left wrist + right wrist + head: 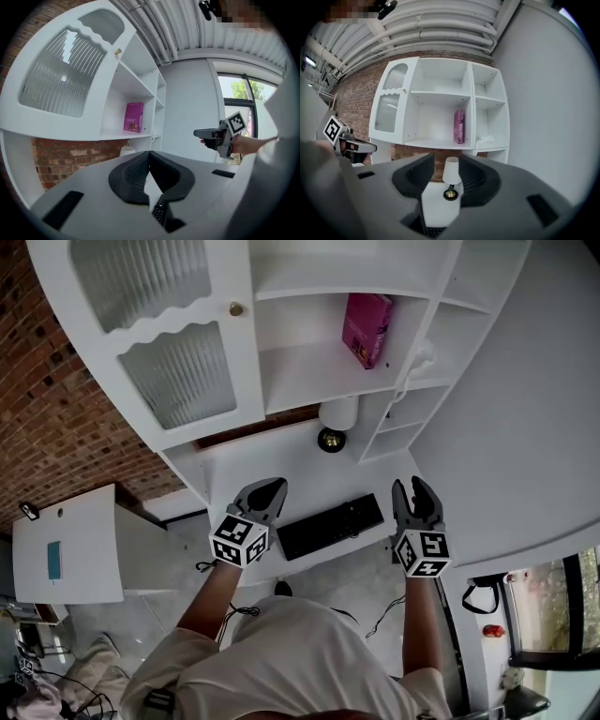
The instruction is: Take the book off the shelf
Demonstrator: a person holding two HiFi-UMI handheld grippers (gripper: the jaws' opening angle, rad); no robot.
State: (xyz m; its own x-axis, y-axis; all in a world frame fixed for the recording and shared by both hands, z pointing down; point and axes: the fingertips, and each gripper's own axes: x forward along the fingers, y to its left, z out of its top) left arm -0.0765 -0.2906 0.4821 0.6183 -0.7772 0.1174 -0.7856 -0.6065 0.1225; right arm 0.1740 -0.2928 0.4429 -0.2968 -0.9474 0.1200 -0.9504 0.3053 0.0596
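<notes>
- Book (367, 327), pink, stands upright on the middle board of the white shelf (300, 371). It is at the right end of its compartment, near the upright divider, and nothing else shares that board.
- Step in hand, as I judge it, is the approach. Neither tool is near the book; both hang over the counter (281, 465), well short of the shelf.
- On the right hand-held gripper (410, 488) the jaws stand apart with nothing gripped. It looks toward the shelf, with the book above and a little right of its line.
- On the left hand-held gripper (272, 486) the jaws meet at the tips and hold nothing.
- Next move calls for raising the open right one up and forward to the book's height, then closing it across the book's thickness. The left one would have to open before it could help.
- Edges: the divider leaves little room on the book's right, so a jaw may be a tight fit there. The board above limits the room overhead. Drawing the book straight out toward the person looks the cleanest way.
- Open room: the compartment to the left of the book is bare.
- Below, a lamp (337, 413) stands on the counter under the shelf. A keyboard (330, 526) lies between the two tools. Both must be cleared on the way up.
- The glass cabinet door (178, 371) at the left is well apart.
</notes>
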